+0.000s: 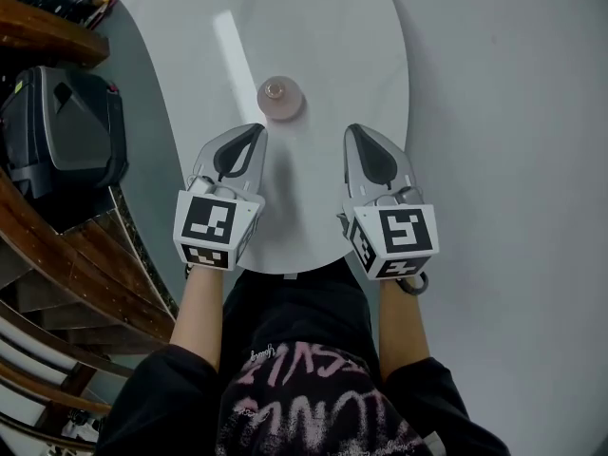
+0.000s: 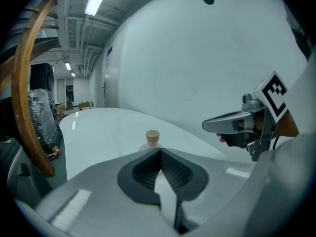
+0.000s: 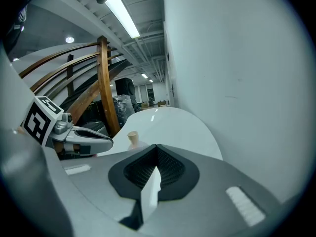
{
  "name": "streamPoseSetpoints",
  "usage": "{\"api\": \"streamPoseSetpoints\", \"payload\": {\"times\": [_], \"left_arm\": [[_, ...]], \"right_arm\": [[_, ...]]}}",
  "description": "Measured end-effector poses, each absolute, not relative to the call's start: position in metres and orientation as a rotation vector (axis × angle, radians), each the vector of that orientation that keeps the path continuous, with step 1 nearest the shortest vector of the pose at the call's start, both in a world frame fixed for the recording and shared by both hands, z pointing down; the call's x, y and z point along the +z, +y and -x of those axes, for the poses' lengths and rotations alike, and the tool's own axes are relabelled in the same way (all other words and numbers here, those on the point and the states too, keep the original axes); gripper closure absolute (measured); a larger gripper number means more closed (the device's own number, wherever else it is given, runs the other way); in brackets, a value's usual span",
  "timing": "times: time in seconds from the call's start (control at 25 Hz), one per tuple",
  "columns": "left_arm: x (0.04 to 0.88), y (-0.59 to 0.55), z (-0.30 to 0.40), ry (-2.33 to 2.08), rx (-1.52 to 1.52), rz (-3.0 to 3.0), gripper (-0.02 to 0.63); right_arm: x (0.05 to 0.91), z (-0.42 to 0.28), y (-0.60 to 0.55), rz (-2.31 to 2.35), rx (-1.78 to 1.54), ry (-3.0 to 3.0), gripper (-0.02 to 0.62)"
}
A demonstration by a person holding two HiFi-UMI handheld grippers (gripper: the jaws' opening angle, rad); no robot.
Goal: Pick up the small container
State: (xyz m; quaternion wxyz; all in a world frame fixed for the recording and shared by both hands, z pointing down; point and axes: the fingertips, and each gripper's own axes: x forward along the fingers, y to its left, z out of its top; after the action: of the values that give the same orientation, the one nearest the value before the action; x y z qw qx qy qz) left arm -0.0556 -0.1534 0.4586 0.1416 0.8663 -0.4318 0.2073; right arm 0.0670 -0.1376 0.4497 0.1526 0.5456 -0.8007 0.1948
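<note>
The left hand-held gripper (image 1: 255,133) and the right hand-held gripper (image 1: 354,131) are both closed and empty over the white surface (image 1: 323,36). The cork-stoppered small container (image 1: 280,98) stands just ahead between their tips, untouched. The pink shirt lettering (image 1: 304,388) is unreadable; a black case (image 1: 62,131) sits far left

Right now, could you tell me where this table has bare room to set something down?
The table is bare beyond the small container, and between it and the right rim. A bare lane runs between the left gripper and right gripper. Tightest: just ahead of the left gripper.
</note>
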Motion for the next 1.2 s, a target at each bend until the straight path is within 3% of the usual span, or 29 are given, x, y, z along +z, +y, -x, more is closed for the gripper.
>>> {"api": "streamPoseSetpoints", "payload": {"times": [0.8,1.2], "left_arm": [[0.478,-0.151,0.062,-1.237,0.577,-2.447,0.595],[0.483,-0.158,0.058,-1.232,0.580,-2.430,0.501]], "right_arm": [[0.470,-0.052,-0.137,-1.529,0.610,-2.284,0.584],[0.473,-0.053,-0.143,-1.528,0.612,-2.286,0.584]]}}
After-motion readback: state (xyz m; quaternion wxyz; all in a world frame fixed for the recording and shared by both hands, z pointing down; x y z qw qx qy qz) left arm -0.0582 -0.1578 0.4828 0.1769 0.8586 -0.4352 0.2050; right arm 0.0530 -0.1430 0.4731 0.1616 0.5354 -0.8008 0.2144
